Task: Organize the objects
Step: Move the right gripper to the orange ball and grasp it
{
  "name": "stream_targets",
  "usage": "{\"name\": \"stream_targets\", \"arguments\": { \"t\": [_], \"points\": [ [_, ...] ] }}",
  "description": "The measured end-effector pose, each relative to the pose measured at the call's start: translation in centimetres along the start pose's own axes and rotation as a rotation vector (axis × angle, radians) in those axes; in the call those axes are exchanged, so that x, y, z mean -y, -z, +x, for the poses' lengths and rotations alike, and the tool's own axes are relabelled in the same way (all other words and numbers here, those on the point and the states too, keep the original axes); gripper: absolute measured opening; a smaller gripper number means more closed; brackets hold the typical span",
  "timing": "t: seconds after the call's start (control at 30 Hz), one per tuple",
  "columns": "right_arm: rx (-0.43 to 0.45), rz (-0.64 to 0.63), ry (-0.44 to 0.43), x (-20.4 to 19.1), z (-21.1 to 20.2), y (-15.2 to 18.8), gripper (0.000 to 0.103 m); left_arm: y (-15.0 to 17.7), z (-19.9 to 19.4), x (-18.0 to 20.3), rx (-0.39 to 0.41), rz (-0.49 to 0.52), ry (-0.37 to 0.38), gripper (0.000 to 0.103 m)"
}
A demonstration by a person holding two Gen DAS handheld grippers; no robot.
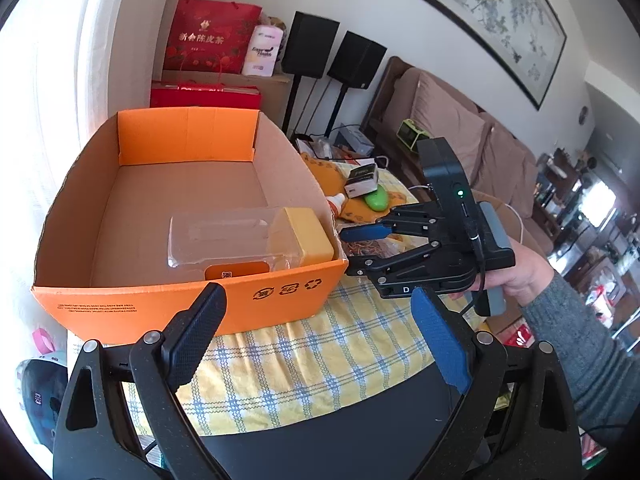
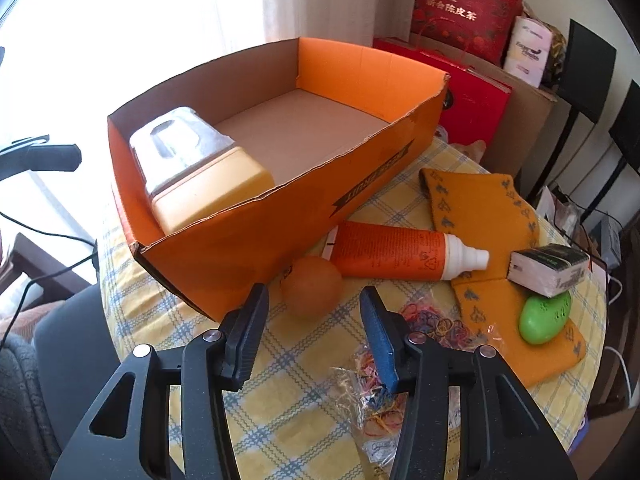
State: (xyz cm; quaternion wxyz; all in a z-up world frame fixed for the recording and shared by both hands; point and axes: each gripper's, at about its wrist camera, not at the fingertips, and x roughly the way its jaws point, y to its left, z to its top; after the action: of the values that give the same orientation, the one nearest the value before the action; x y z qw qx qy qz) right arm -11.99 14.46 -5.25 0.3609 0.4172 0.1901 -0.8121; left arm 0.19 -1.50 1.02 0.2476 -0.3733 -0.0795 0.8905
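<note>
- The orange box (image 2: 256, 216) sits on your checked table (image 1: 320, 344); its wall hides part of the clear jar (image 1: 240, 236) inside.
- Only your right view shows the orange ball (image 2: 312, 286) beside the box.
- Your right gripper (image 2: 316, 324) is open above it, touching nothing.
- Your left gripper (image 1: 316, 332) is open and empty.

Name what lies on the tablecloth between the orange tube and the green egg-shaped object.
In the right wrist view, the orange patterned cloth lies between the orange tube and the green egg-shaped object, with the small wrapped packet resting on it.

Checked tablecloth (image 2: 304, 364) under orange box (image 2: 248, 232)
</note>
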Motion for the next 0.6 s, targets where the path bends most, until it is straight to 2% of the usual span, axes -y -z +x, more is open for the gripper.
{"name": "stream_targets", "arguments": {
  "t": [0.37, 0.43, 0.5, 0.6],
  "points": [
    [-0.079, -0.114, -0.001, 0.0, 3.0, -0.9, 0.048, 0.1, 0.2, 0.1, -0.014, 0.001, 0.014, 0.093],
    [-0.079, -0.122, 0.003, 0.0, 3.1, -1.0, 0.047, 0.2, 0.3, 0.1, -0.014, 0.003, 0.017, 0.093],
    [-0.079, -0.119, -0.004, 0.1, 3.3, -1.1, 0.039, 0.2, 0.4, 0.2, -0.017, 0.004, 0.018, 0.093],
    [-0.078, -0.117, -0.006, -0.1, 3.4, -1.2, 0.039, 0.2, 0.5, 0.3, -0.017, 0.003, 0.024, 0.093]
  ]
}}
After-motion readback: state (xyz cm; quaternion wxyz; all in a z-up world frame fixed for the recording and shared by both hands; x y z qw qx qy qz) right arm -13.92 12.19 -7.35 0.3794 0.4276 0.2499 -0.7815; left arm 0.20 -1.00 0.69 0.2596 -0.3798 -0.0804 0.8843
